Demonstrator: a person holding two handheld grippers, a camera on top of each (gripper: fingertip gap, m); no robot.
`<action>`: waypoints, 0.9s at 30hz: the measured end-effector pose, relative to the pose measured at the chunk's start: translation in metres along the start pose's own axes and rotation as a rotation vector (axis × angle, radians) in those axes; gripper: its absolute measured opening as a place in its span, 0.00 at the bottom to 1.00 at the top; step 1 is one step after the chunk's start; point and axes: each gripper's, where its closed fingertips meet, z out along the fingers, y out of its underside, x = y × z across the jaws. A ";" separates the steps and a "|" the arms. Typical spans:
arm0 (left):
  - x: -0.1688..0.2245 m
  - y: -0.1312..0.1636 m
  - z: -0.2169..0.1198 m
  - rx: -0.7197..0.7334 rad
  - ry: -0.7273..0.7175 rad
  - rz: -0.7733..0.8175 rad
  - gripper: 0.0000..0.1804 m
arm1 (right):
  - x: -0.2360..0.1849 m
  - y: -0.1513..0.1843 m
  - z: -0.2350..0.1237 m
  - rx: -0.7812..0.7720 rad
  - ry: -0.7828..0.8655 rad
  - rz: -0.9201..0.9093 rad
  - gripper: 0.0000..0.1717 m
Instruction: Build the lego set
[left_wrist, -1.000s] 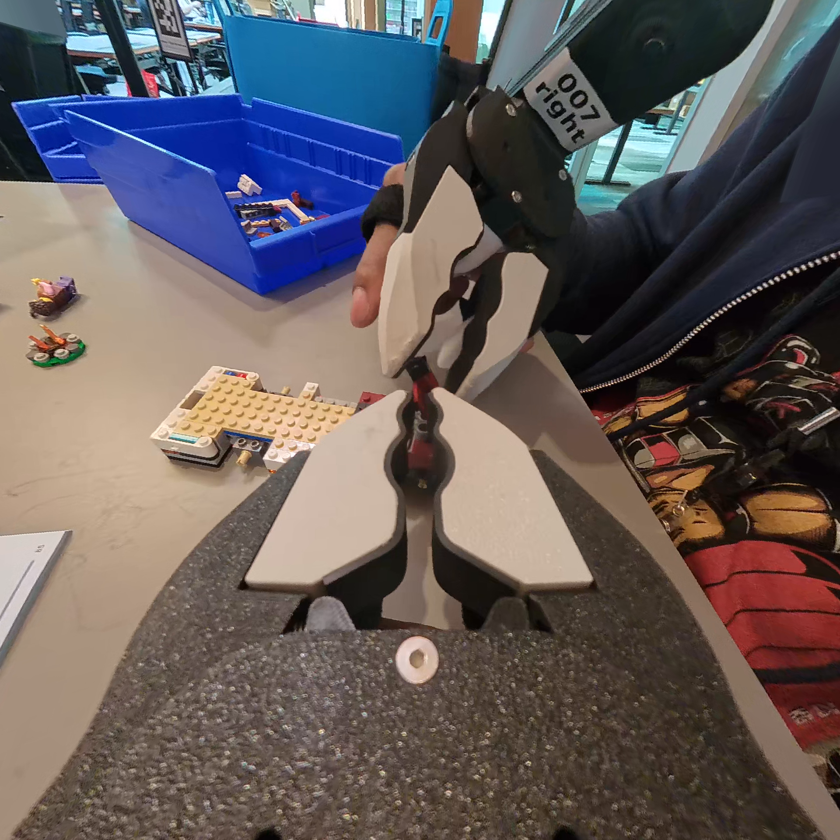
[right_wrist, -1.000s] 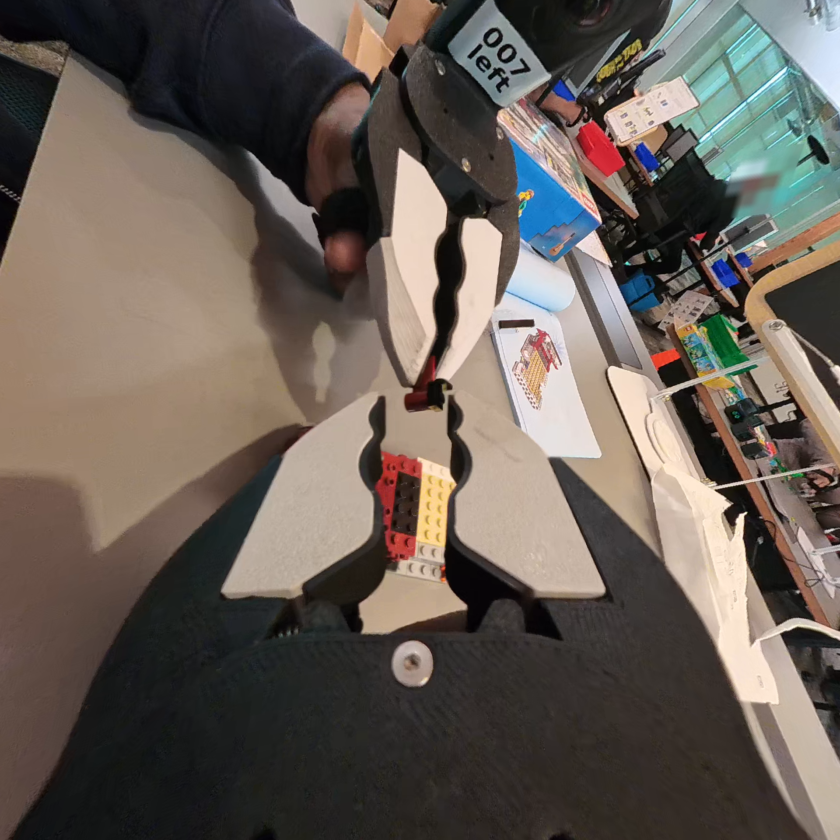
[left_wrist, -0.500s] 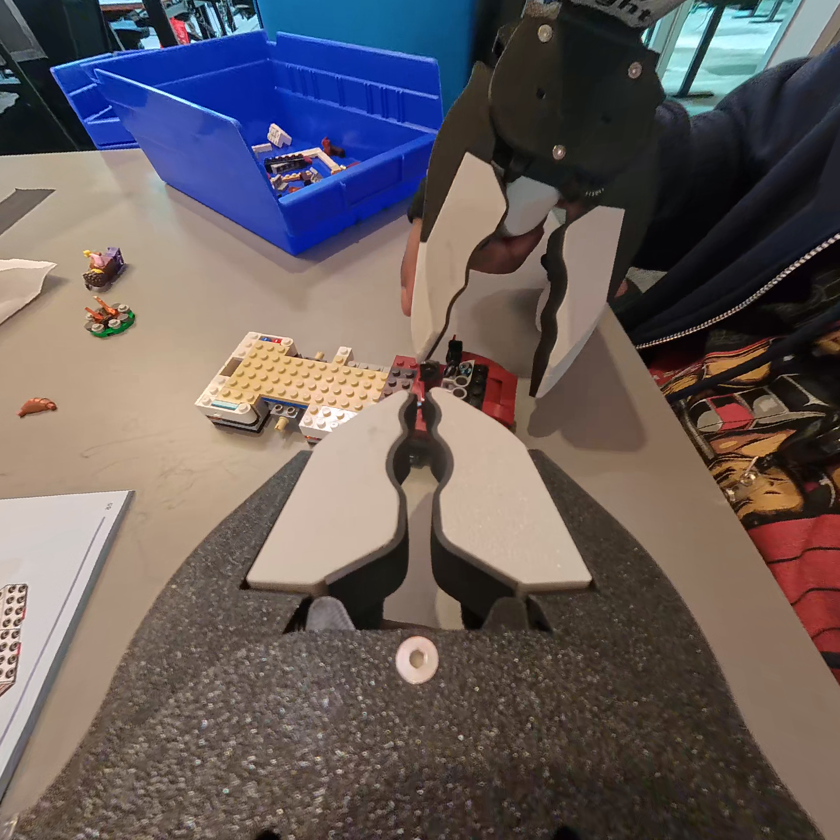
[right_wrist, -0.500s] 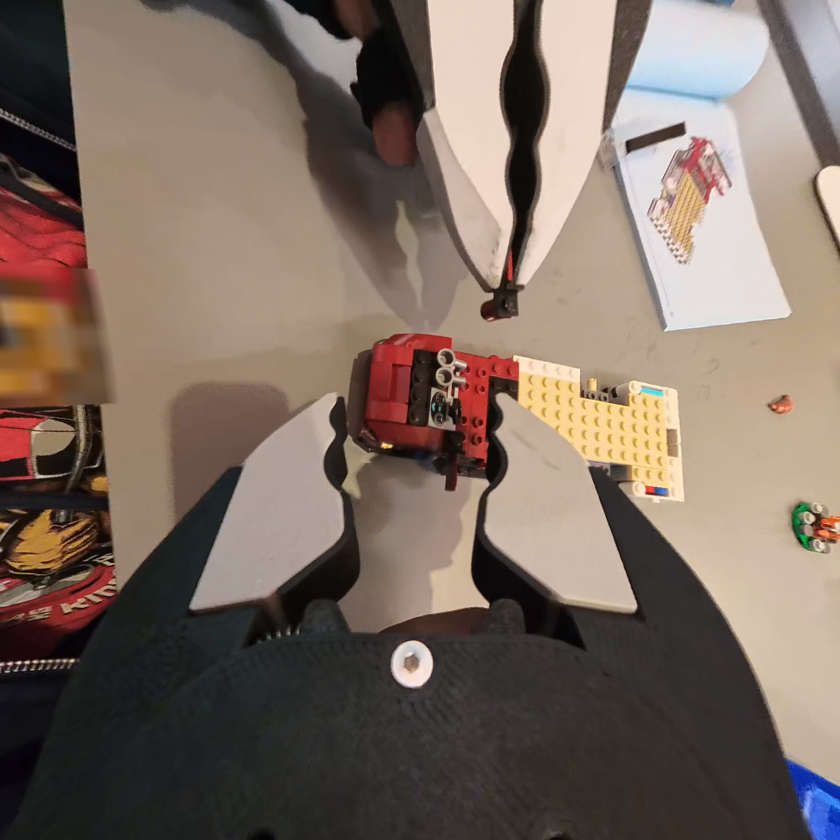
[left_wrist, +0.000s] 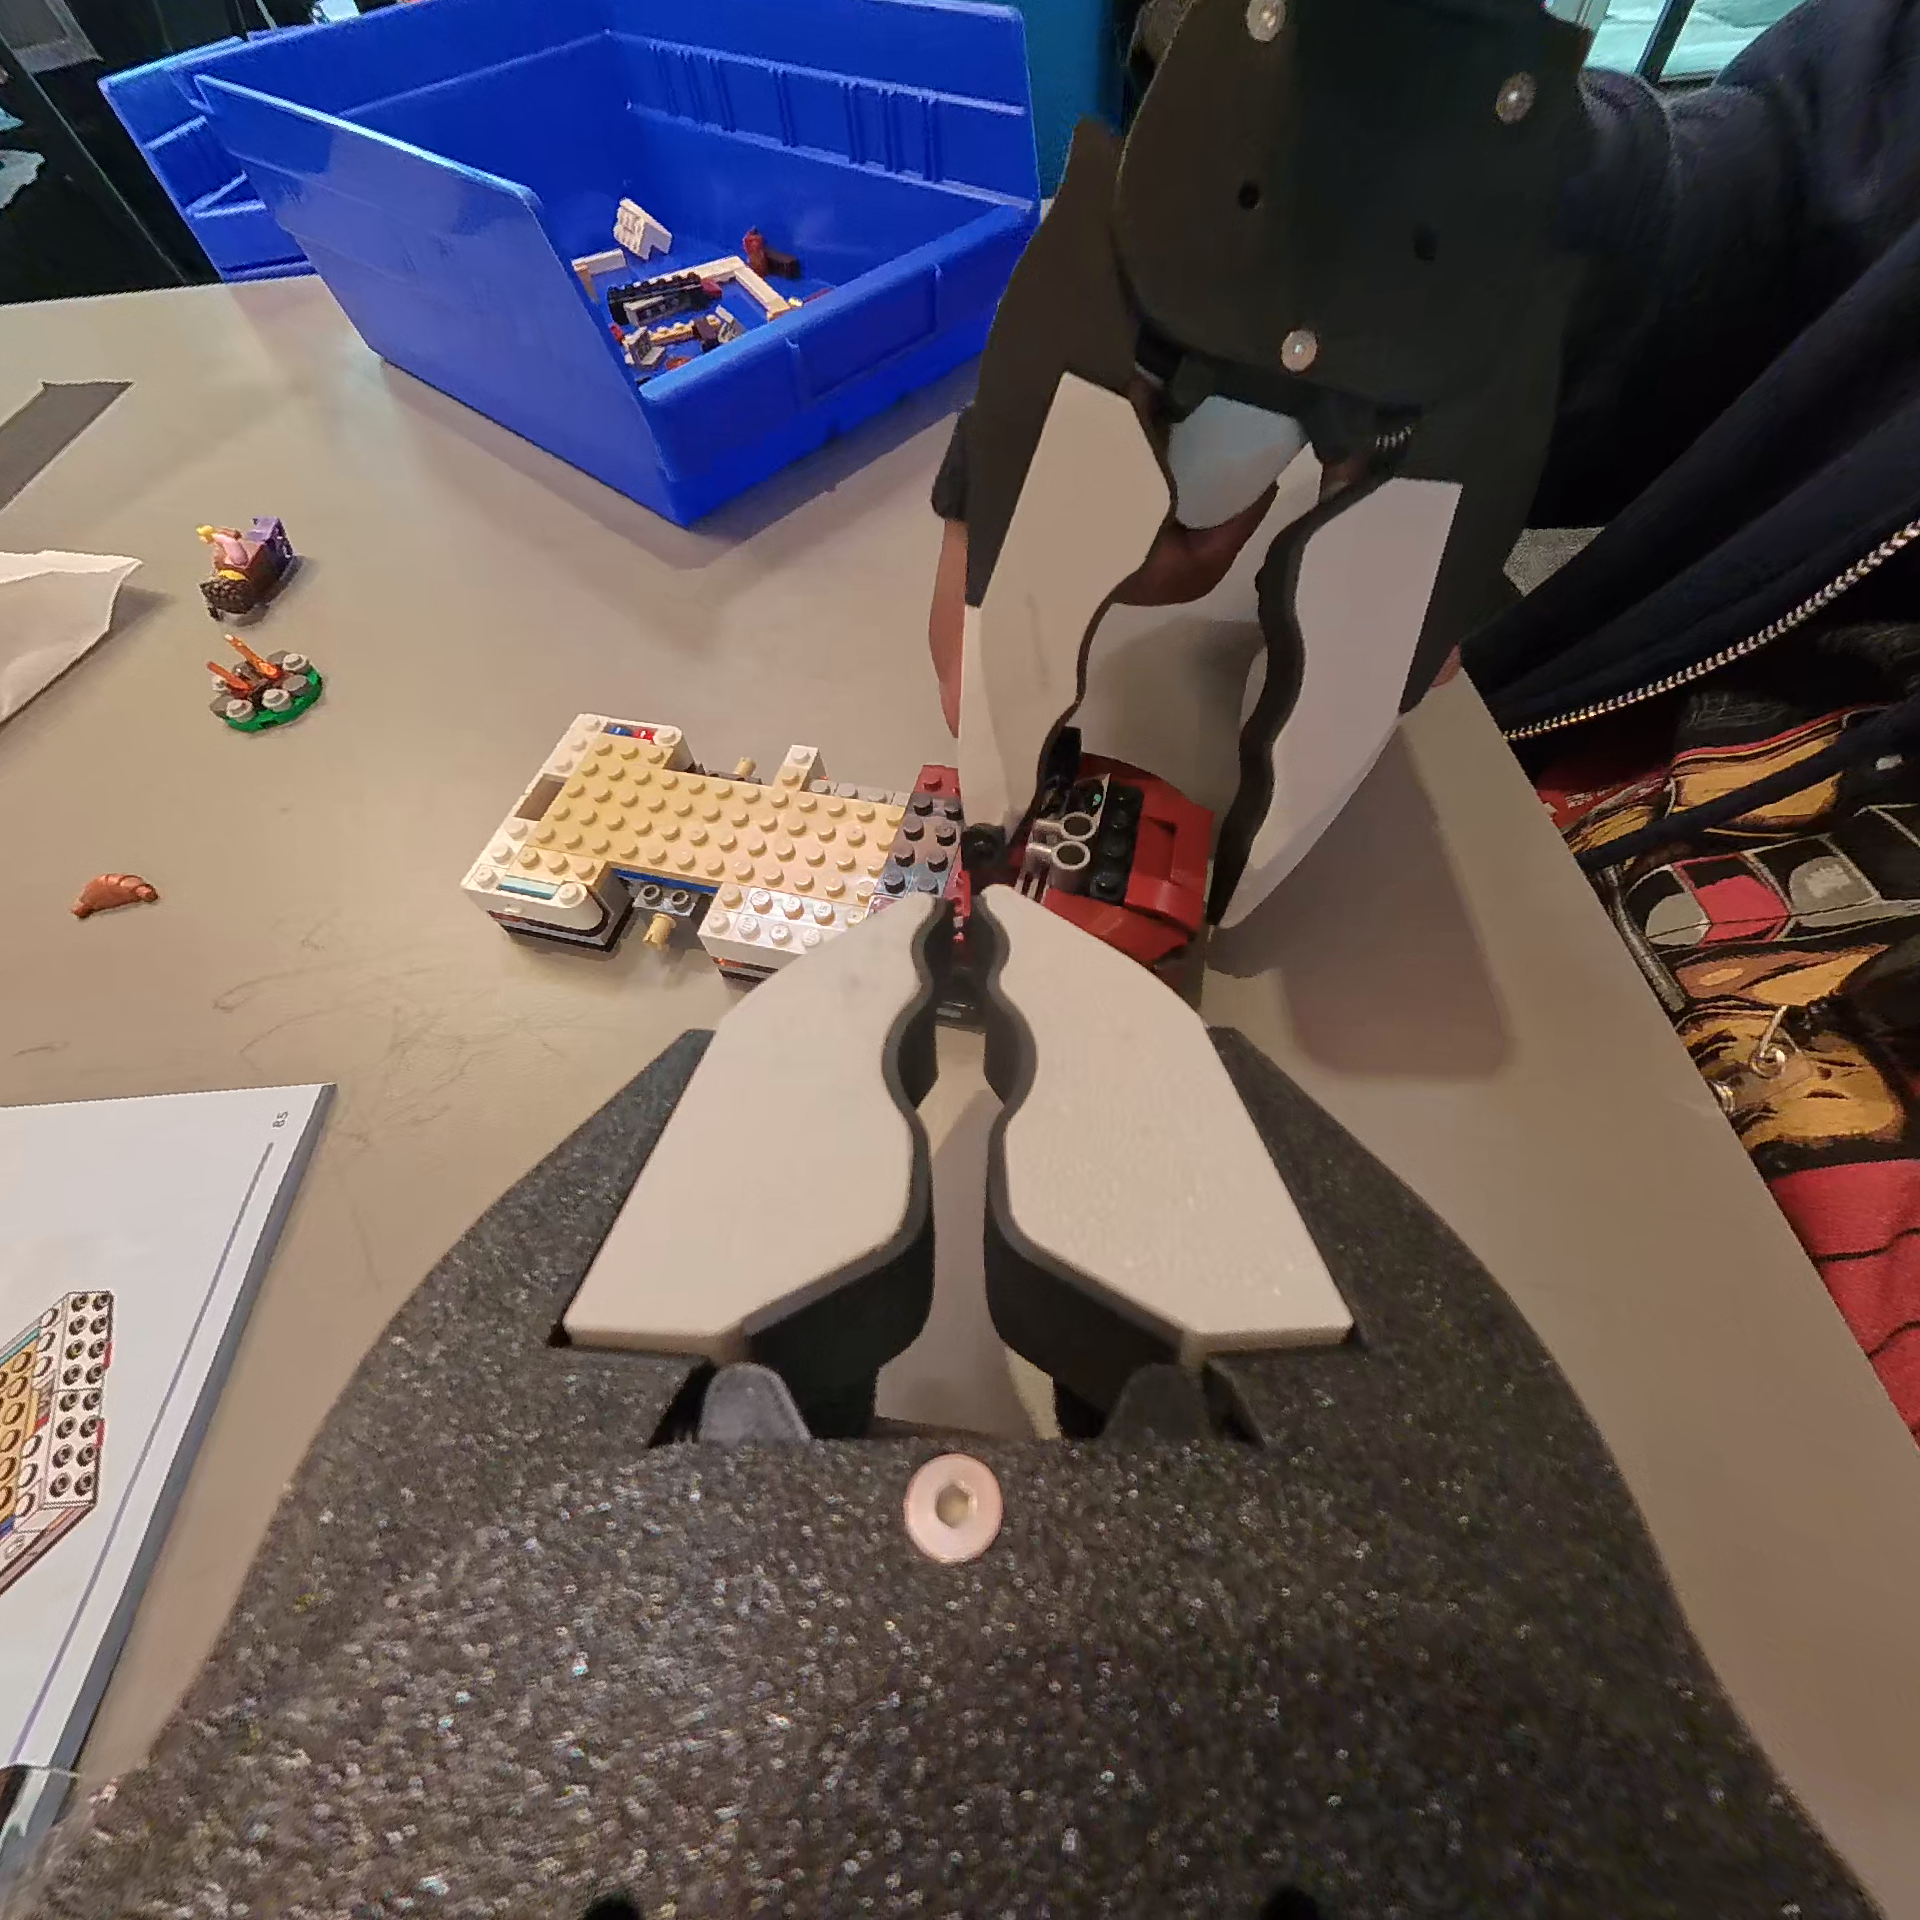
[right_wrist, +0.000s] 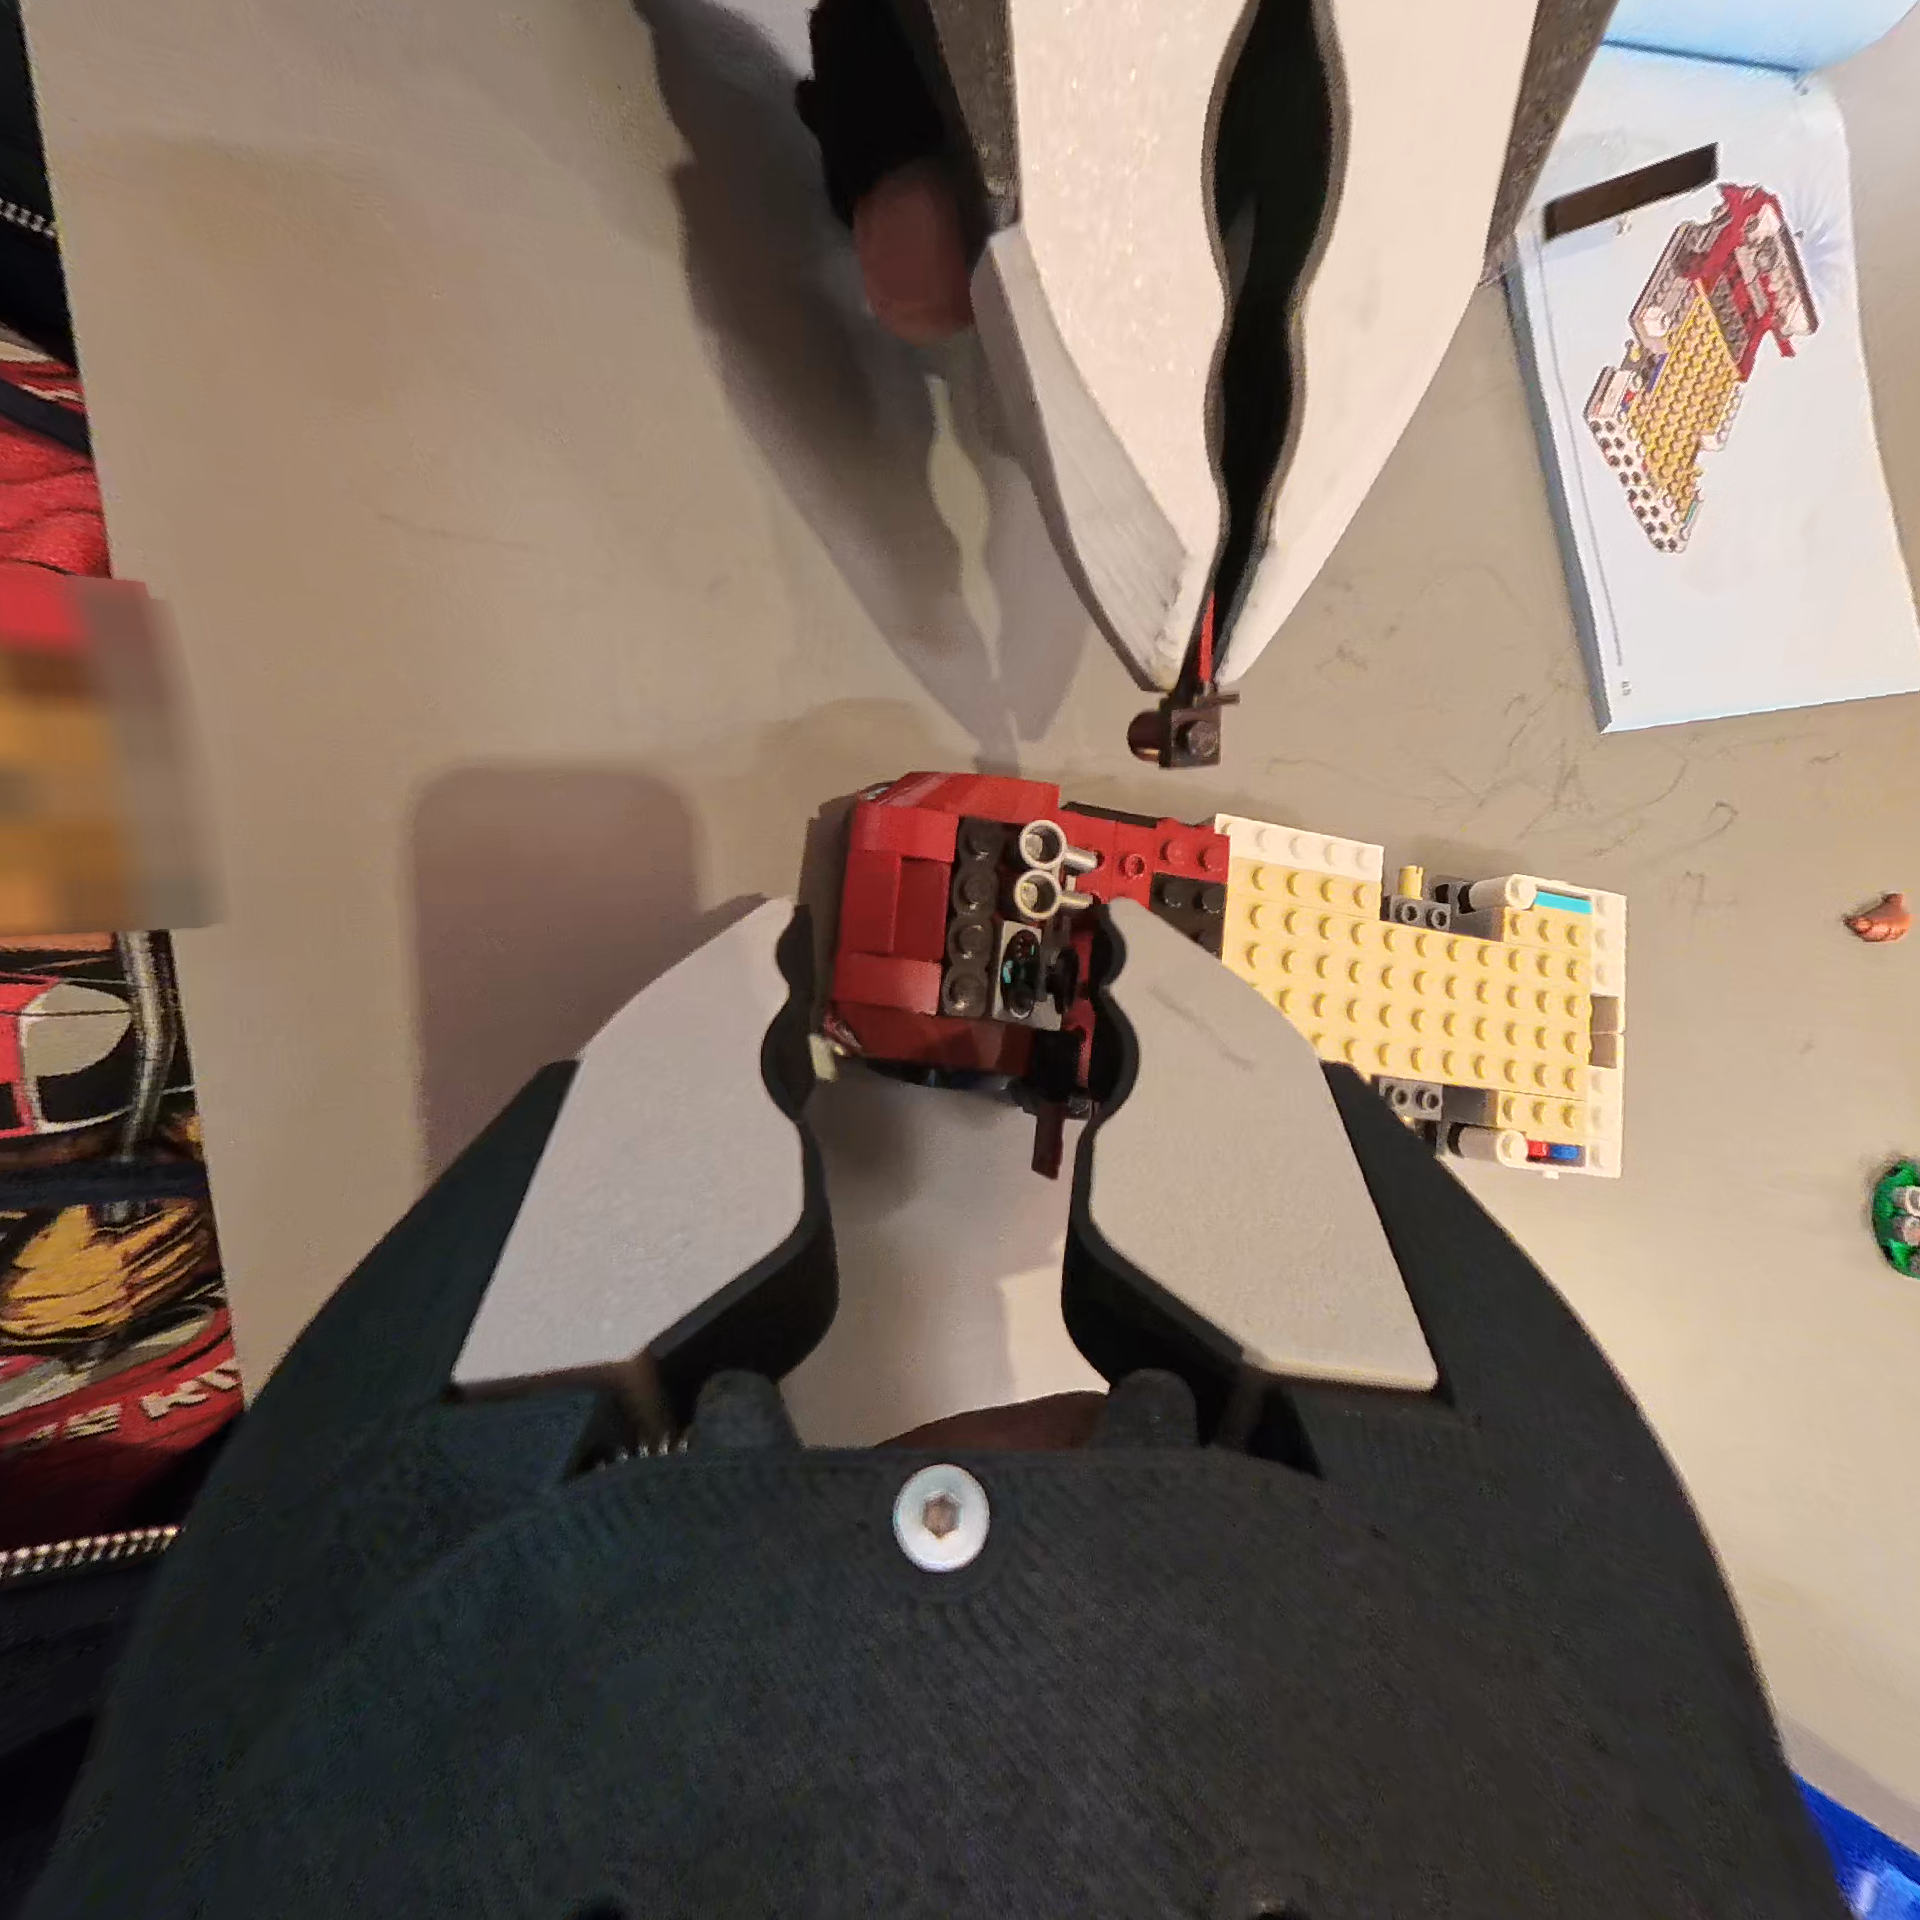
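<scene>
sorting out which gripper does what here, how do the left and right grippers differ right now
The left gripper is shut on a small red and black brick piece; the right gripper is spread wide around the dark red cab end of the brick model.

The left holds its piece just off the model's side; the right reaches down over the model.

Both have pale grey fingers on black bodies, above the same grey table.

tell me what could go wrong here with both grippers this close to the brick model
1. The right gripper straddles the model's red cab end; closing there may press on the small grey tubes and black bits and pop them loose.
2. The left gripper pinches a thin red and black piece only at its fingertips; it could twist or slip out.
3. The model lies near the table edge, so a nudge might push it off.
</scene>
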 end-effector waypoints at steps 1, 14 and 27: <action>0.000 0.000 0.000 -0.002 -0.001 0.000 0.02 | 0.001 -0.001 0.000 -0.001 0.006 0.002 0.29; 0.001 0.005 0.002 -0.044 0.011 -0.002 0.02 | 0.005 -0.003 0.001 0.028 0.072 0.004 0.27; 0.002 0.007 0.002 -0.055 0.015 -0.011 0.02 | 0.007 0.007 -0.018 0.111 0.085 0.072 0.31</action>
